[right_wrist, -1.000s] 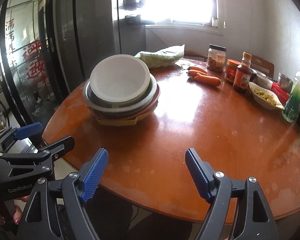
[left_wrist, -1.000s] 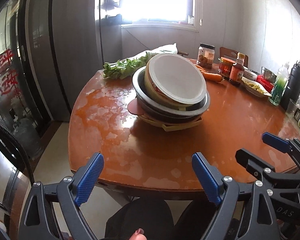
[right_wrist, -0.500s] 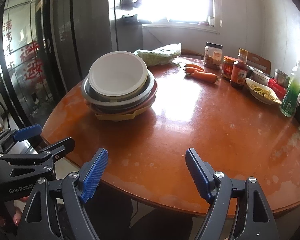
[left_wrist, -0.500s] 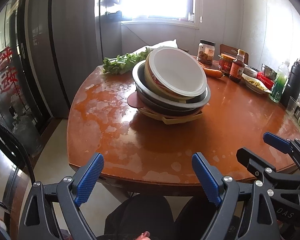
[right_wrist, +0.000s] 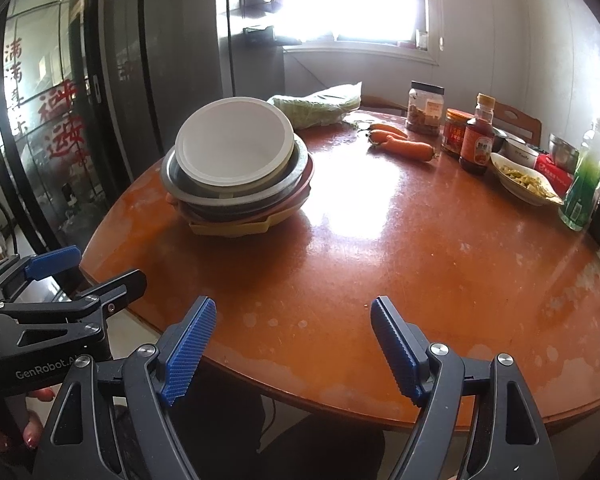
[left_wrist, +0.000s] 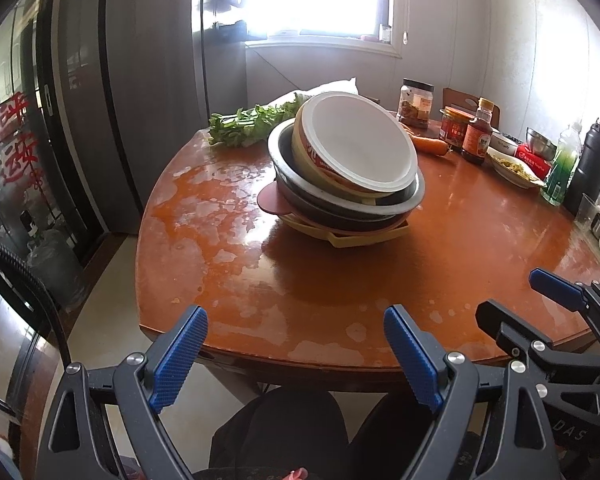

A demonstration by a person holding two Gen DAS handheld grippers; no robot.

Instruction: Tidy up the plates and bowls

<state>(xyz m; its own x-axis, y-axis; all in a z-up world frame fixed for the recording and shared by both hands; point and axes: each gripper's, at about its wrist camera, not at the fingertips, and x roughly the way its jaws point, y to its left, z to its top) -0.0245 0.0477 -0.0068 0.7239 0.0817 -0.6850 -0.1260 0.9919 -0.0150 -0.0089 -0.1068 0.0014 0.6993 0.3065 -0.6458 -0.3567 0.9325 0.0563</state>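
hovering at the near edge of the round desk point(right_wrist: 380, 240), left tongs point(left_wrist: 296, 360) and right tongs point(right_wrist: 292, 344) gape wide, empty; a stack of bowls and plates point(right_wrist: 236, 168) sits on the desk's left side, carrots point(right_wrist: 404, 146) and jars point(right_wrist: 424, 108) further right

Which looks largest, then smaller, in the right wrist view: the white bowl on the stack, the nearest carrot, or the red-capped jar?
1. white bowl, clearly the widest.
2. nearest carrot.
3. red-capped jar.
The carrot and jar look close in size, so that order is uncertain; both sit farther from the camera than the bowl.
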